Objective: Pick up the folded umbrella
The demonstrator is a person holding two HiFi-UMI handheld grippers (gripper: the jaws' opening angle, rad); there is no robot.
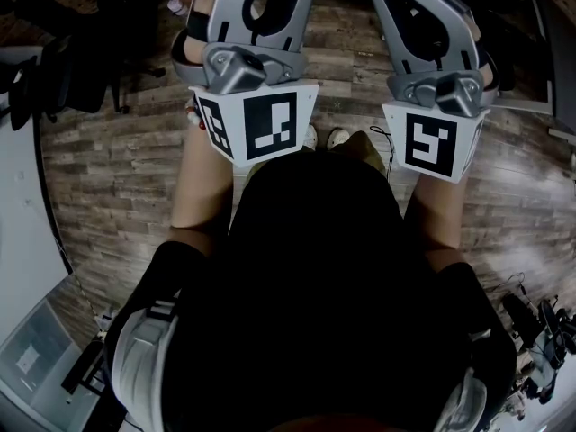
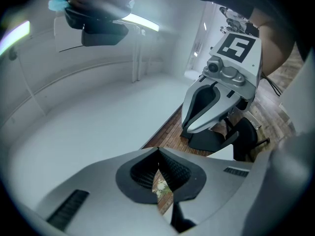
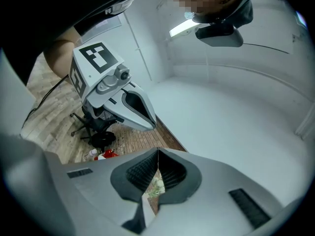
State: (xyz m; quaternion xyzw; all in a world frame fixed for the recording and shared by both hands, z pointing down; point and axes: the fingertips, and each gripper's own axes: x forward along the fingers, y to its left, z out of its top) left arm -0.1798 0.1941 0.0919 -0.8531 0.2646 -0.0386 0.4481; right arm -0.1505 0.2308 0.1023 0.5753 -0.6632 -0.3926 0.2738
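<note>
- The left hand-held gripper [image 2: 158, 154] has its jaws pressed together, with nothing between them.
- The right hand-held gripper [image 3: 157, 156], side by side with it, is also pressed together and holds nothing.
- A white worktop [image 2: 98, 127] lies ahead of both, with wooden floor [image 1: 108, 169] below.
- Where the folded umbrella lies cannot be told.

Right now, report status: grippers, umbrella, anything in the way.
Left gripper shut, empty. Right gripper shut, empty. Umbrella not in view. White table ahead.
</note>
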